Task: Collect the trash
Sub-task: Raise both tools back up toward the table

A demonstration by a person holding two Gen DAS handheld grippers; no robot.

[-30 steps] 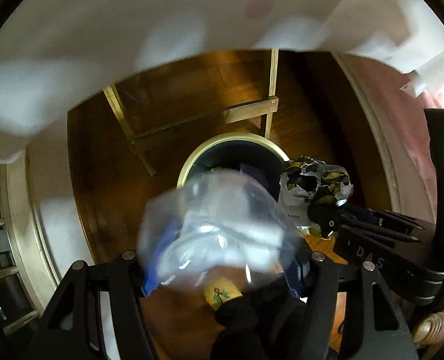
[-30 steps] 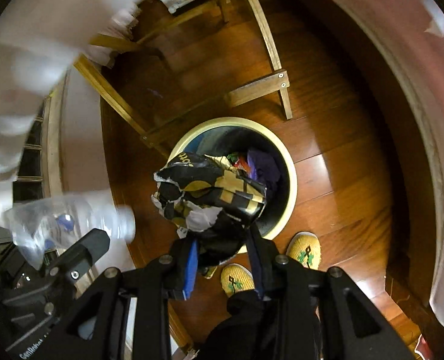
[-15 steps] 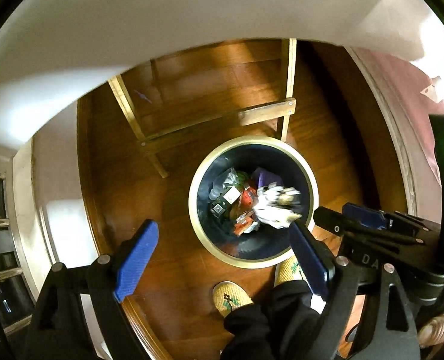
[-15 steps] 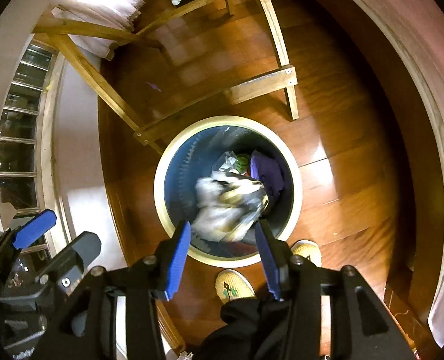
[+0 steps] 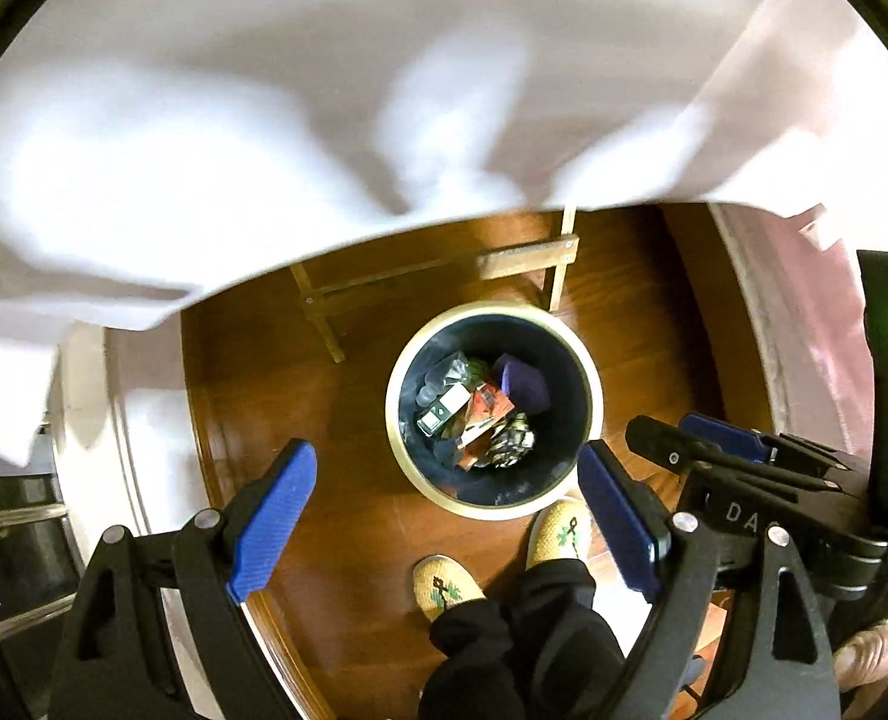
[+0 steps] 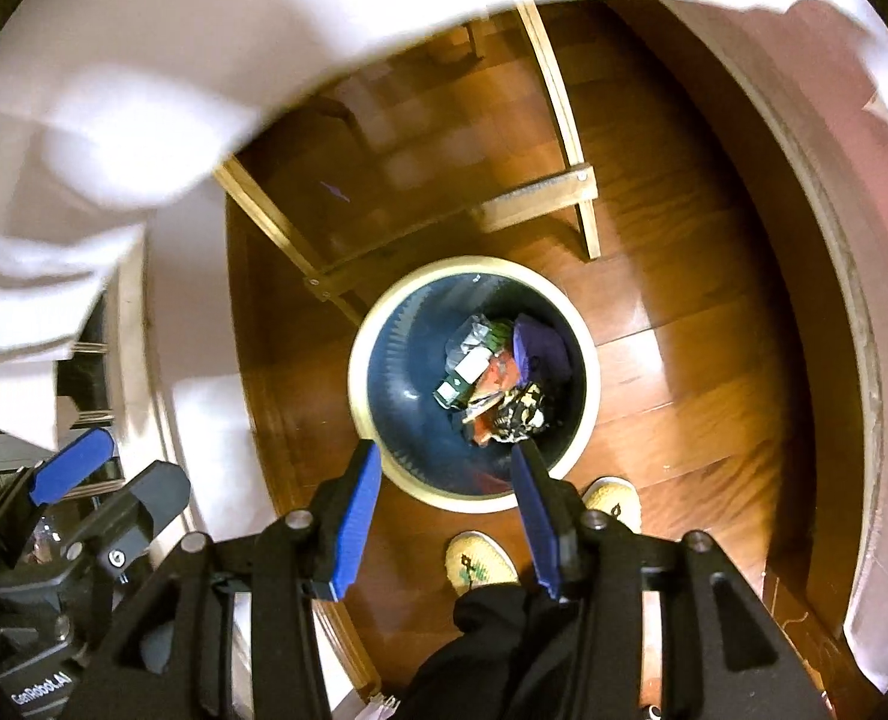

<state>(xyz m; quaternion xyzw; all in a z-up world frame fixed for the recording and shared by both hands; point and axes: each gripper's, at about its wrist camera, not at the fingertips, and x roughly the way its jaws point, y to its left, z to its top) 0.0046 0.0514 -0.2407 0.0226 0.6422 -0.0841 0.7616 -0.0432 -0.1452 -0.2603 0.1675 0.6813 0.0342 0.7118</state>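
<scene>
A round dark bin with a cream rim (image 5: 405,468) (image 6: 360,384) stands on the wooden floor below both grippers. Inside lie several pieces of trash, among them a crumpled black-and-yellow wrapper (image 5: 513,441) (image 6: 525,414), a clear bottle (image 5: 429,390), an orange pack (image 6: 498,375) and a purple item (image 5: 525,384). My left gripper (image 5: 444,474) is open and empty, high above the bin. My right gripper (image 6: 447,468) is open and empty above the bin's near rim; it also shows in the left wrist view (image 5: 684,438).
A white tablecloth (image 5: 324,120) (image 6: 144,60) hangs across the top of both views. Wooden table legs and a crossbar (image 6: 534,201) stand just behind the bin. The person's yellow slippers (image 5: 444,591) (image 6: 480,558) are in front of the bin. A pale wall (image 6: 834,240) curves at right.
Both grippers opened. The clear bottle fell from the left one and the black-and-yellow wrapper from the right one into the bin. Both grippers have since risen towards the tablecloth.
</scene>
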